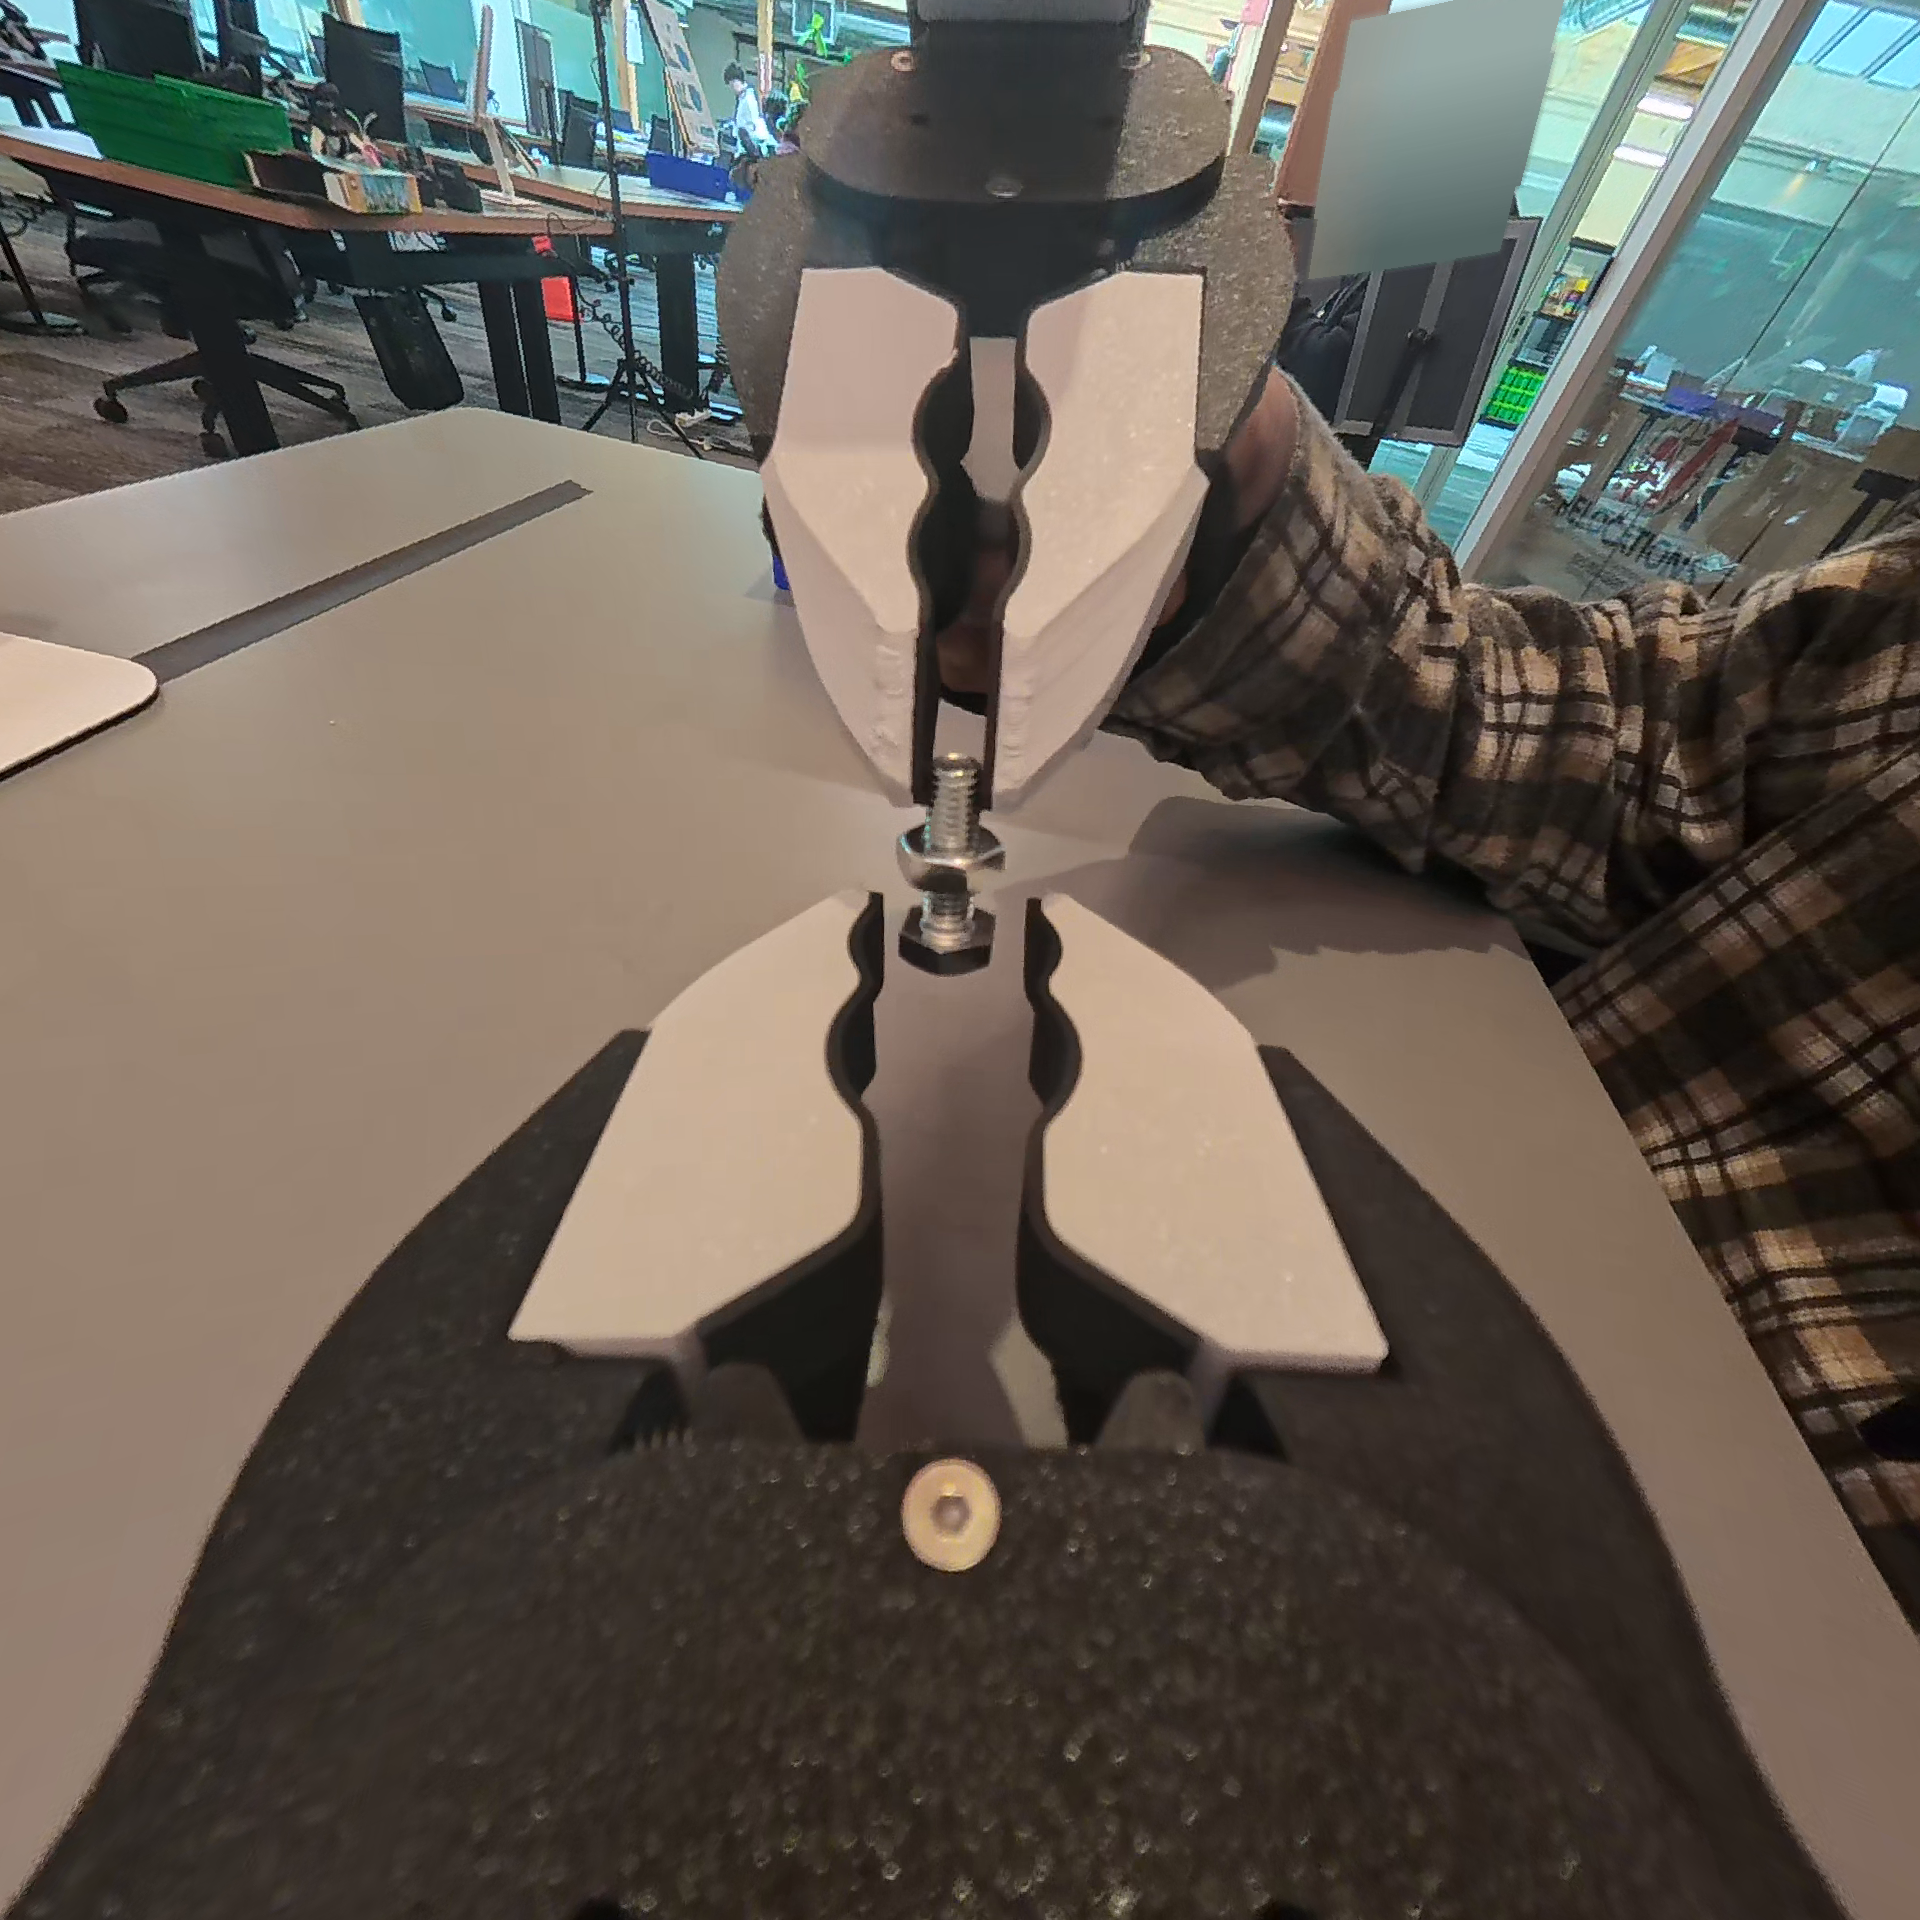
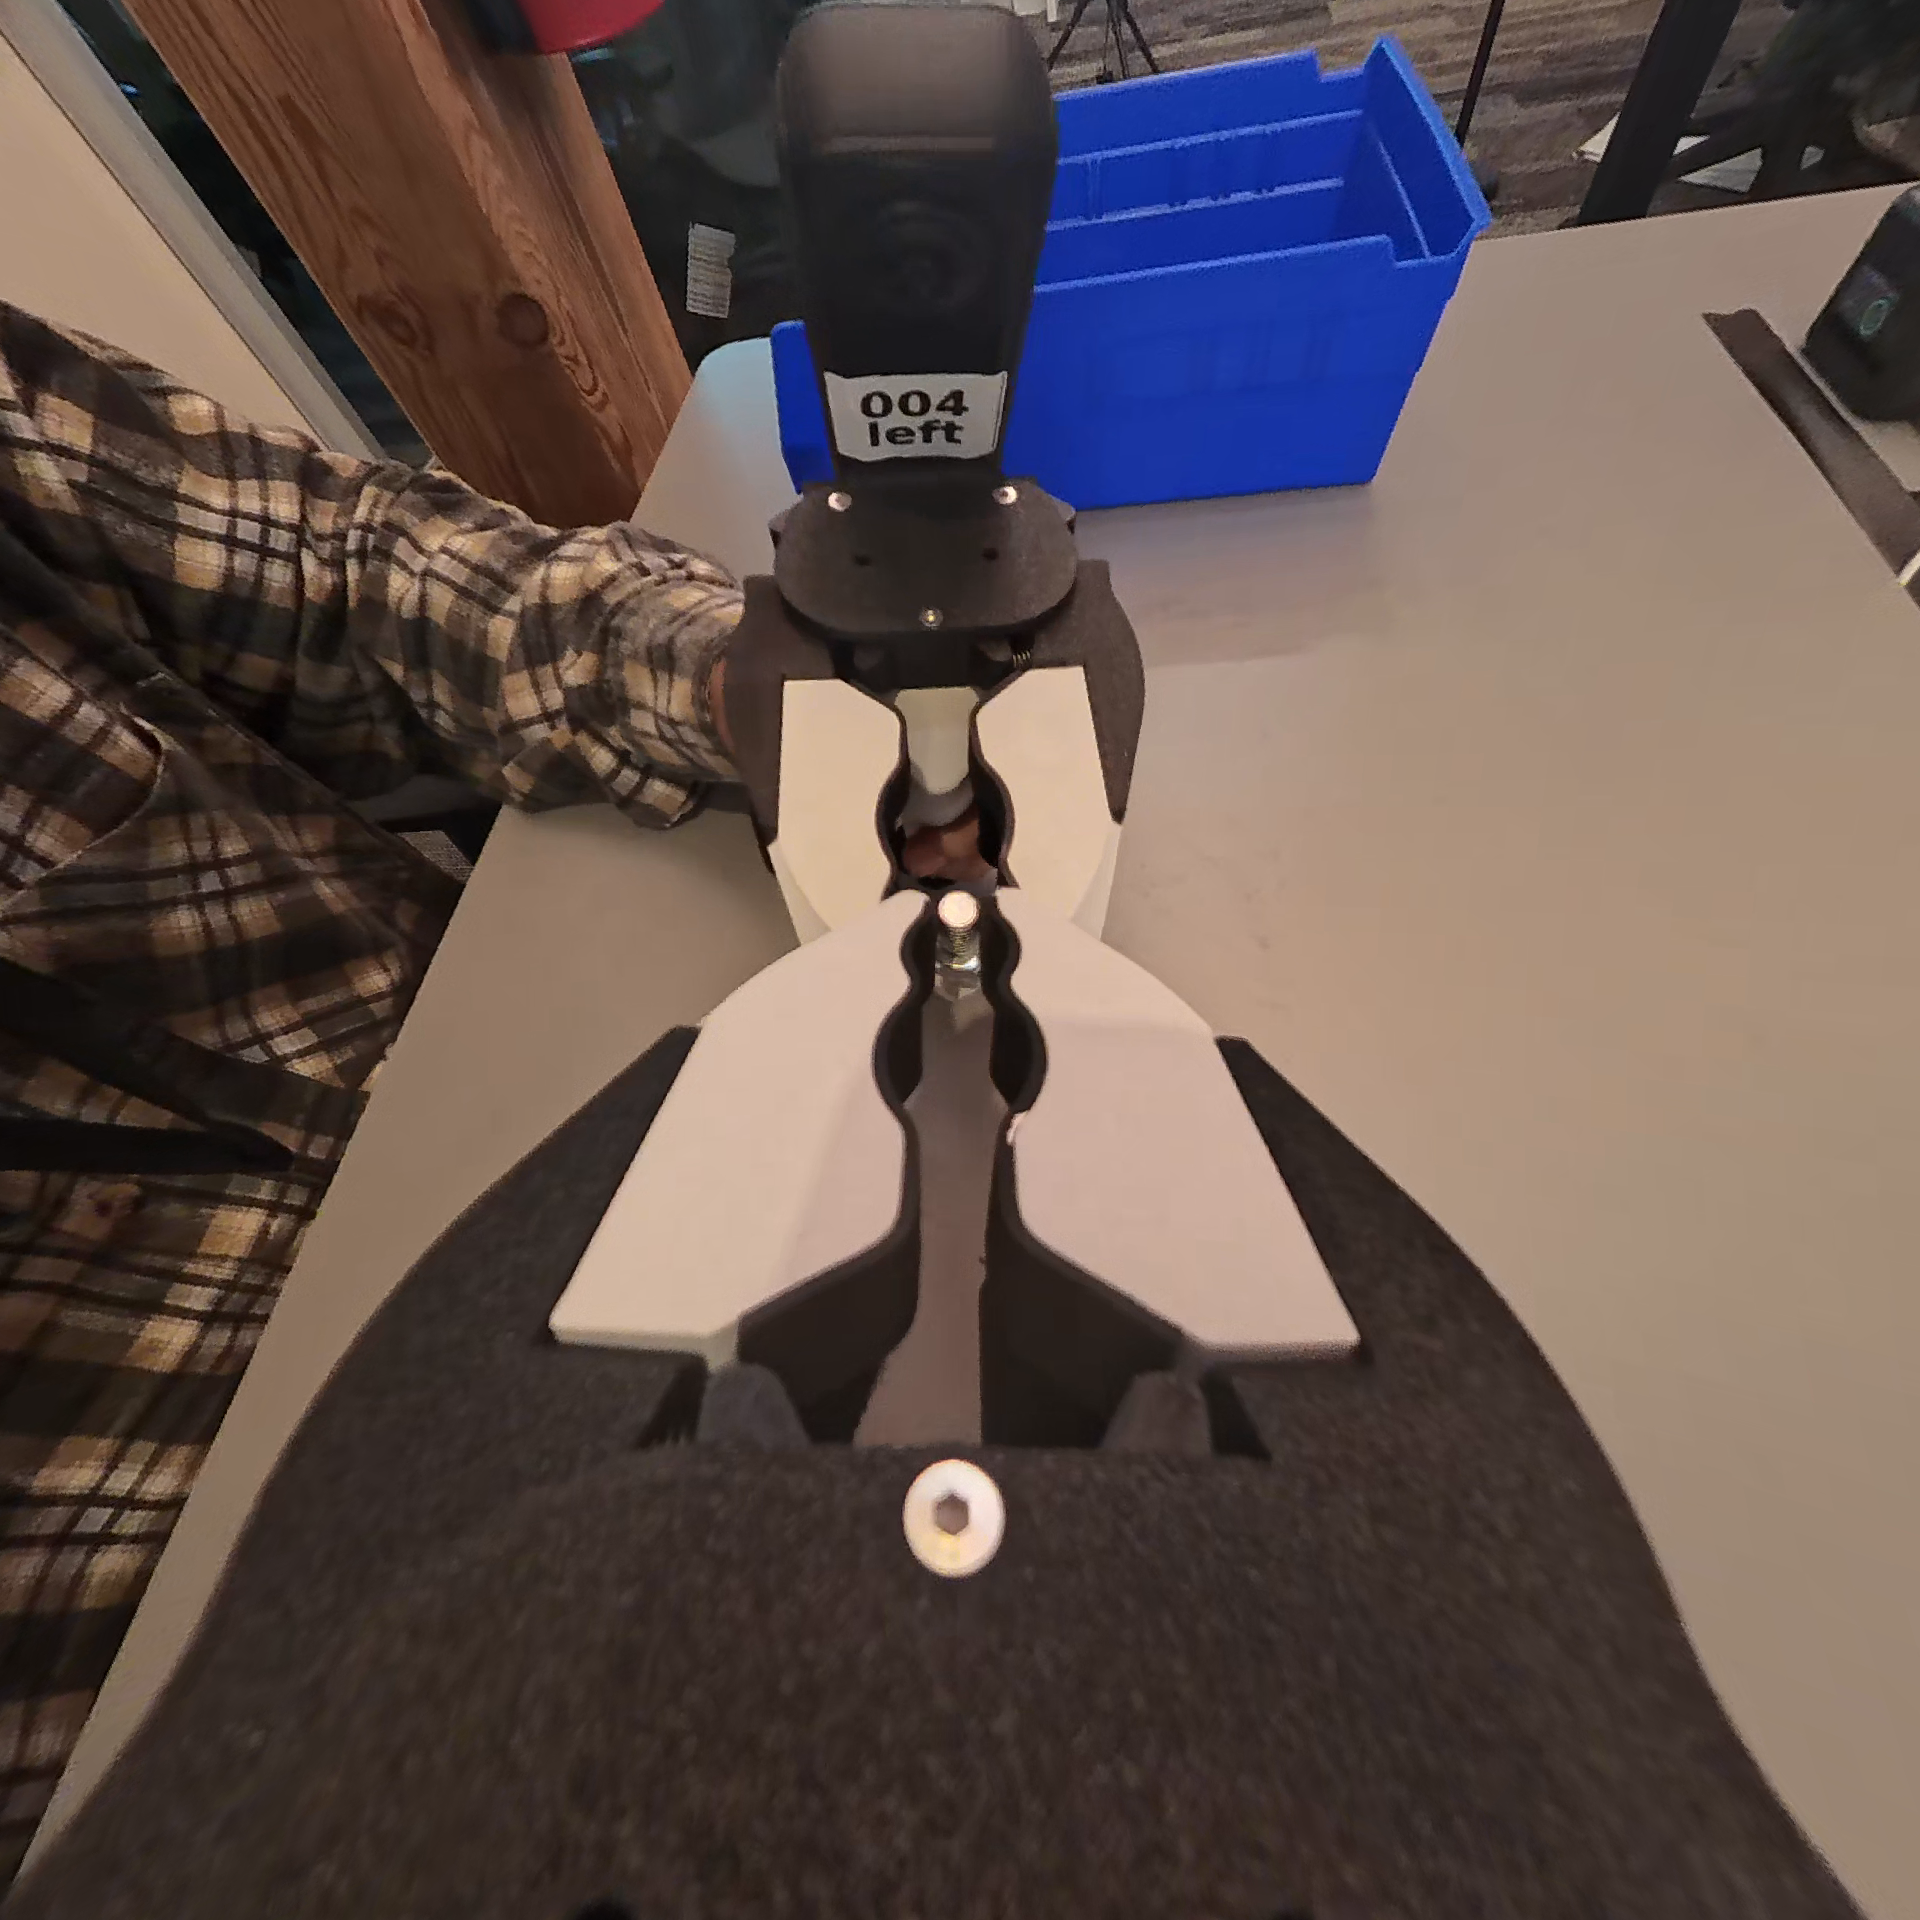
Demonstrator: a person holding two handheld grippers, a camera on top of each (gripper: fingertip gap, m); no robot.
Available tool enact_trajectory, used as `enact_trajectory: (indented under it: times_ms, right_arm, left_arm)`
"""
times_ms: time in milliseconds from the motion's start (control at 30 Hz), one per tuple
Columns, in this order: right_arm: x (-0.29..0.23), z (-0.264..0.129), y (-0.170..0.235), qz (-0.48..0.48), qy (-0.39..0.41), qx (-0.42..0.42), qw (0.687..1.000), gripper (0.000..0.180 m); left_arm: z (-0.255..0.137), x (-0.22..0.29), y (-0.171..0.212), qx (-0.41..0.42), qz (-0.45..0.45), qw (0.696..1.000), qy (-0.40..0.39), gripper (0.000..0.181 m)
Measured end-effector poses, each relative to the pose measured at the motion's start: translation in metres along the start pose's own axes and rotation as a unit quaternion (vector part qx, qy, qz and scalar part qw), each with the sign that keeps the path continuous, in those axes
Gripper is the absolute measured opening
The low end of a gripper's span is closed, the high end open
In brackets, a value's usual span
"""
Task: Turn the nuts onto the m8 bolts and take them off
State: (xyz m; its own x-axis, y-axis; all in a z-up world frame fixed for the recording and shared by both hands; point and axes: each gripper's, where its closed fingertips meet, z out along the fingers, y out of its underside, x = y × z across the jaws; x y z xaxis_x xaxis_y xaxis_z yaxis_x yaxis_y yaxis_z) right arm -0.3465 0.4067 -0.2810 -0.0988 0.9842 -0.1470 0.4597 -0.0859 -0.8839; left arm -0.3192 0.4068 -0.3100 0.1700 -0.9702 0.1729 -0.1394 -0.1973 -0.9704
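Table (image 1: pixel 436 935) fills the left wrist view, flat and grey. The left gripper (image 1: pixel 951 914) has its fingers (image 1: pixel 727 1122) spread apart, holding nothing. Just past its tips is the bolt (image 1: pixel 954 800), above the table. A silver nut (image 1: pixel 951 857) sits partway along its thread, and a dark hex nut (image 1: pixel 945 948) sits at the near end, between the open tips. The right gripper (image 1: pixel 956 795) comes in from across — its fingers pinch the far end of the bolt. A checked sleeve (image 1: pixel 1507 748) is behind it.

In the right wrist view, the right gripper (image 2: pixel 958 935) has its fingers (image 2: pixel 790 1122) closed on the bolt (image 2: pixel 956 920). The left gripper (image 2: pixel 951 883) faces it, tips hidden, so I cannot tell its state here. A blue bin (image 2: pixel 1247 343) stands on the table (image 2: pixel 1455 935) behind — well apart.
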Motion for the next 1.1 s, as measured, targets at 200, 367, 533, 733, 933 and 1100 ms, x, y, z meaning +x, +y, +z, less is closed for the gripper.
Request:
enact_trajectory:
  times_ms: [200, 367, 533, 733, 933, 1100]
  right_arm:
    - [-0.001, 0.004, 0.000, -0.006, -0.002, -0.002, 1.000, 0.007]
    - [0.000, 0.003, -0.001, -0.004, 0.001, 0.004, 1.000, 0.007]
    - [0.000, 0.002, -0.001, -0.005, -0.001, 0.004, 1.000, 0.007]
    - [-0.001, 0.002, -0.002, -0.006, -0.005, 0.009, 1.000, 0.007]
    - [0.006, -0.002, -0.011, -0.015, 0.019, 0.051, 0.998, 0.042]
    - [0.018, -0.005, -0.022, -0.006, 0.059, 0.109, 0.992, 0.079]
  left_arm:
    - [0.003, 0.002, 0.002, -0.005, -0.001, 1.000, 0.002, 0.022]
    - [0.005, 0.001, 0.002, -0.007, -0.005, 1.000, -0.001, 0.020]
    - [0.008, -0.001, 0.002, -0.010, -0.009, 1.000, -0.017, 0.013]
    - [0.008, -0.001, 0.002, -0.015, -0.008, 1.000, -0.025, 0.010]
    - [0.007, -0.004, -0.002, -0.009, -0.013, 0.999, -0.044, 0.010]
    - [0.003, -0.004, -0.012, 0.011, -0.003, 0.998, -0.055, 0.010]
